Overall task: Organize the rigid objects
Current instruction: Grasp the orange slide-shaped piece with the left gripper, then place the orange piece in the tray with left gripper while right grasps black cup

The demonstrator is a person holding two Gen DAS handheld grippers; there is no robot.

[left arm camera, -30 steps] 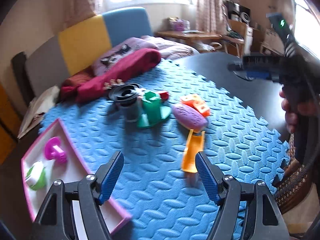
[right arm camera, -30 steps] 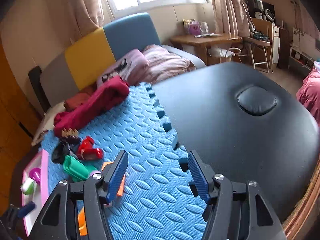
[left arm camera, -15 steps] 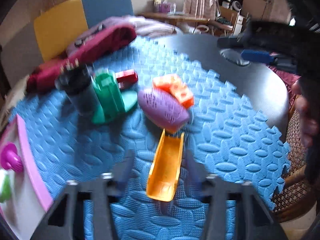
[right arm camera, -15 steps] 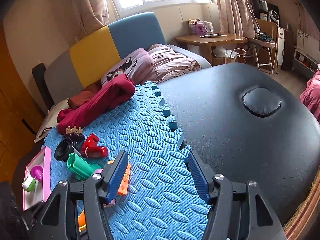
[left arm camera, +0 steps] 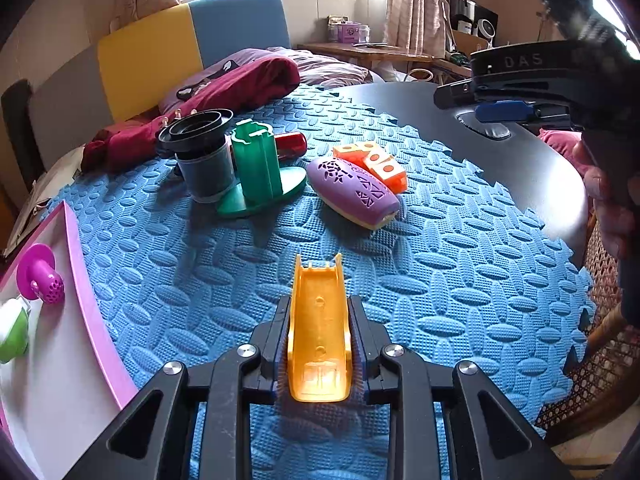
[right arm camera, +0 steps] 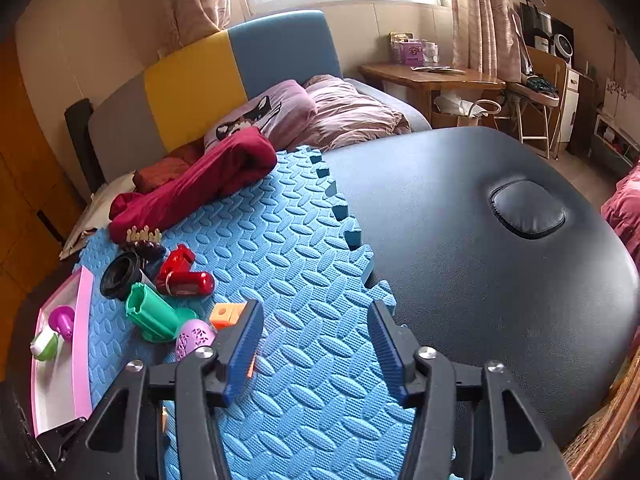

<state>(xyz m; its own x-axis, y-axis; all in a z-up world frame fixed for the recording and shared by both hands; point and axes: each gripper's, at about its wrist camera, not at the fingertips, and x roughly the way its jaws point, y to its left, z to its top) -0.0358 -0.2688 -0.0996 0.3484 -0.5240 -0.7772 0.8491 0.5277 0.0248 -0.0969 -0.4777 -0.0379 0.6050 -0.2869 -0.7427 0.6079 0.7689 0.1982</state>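
Note:
My left gripper [left arm camera: 319,322] is shut on an orange toy slide [left arm camera: 319,336] lying on the blue foam mat [left arm camera: 200,248]. Ahead on the mat stand a purple oval shell [left arm camera: 354,192], an orange block [left arm camera: 374,160], a green stand [left arm camera: 258,168], a black cup [left arm camera: 202,152] and a red cylinder [left arm camera: 290,144]. A pink-rimmed tray [left arm camera: 86,288] at the left holds a magenta piece [left arm camera: 40,276] and a green-white piece [left arm camera: 12,328]. My right gripper [right arm camera: 316,344] is open and empty above the mat's right part; it also shows in the left wrist view [left arm camera: 516,92].
A black padded table [right arm camera: 480,248] lies under and right of the mat. A dark red cloth [right arm camera: 192,188] rests at the mat's far edge, with a sofa [right arm camera: 224,72] behind. A wicker chair edge [left arm camera: 592,380] is at the right.
My left gripper moved forward and down to the orange slide and closed on it. My right gripper stayed open and shifted slightly.

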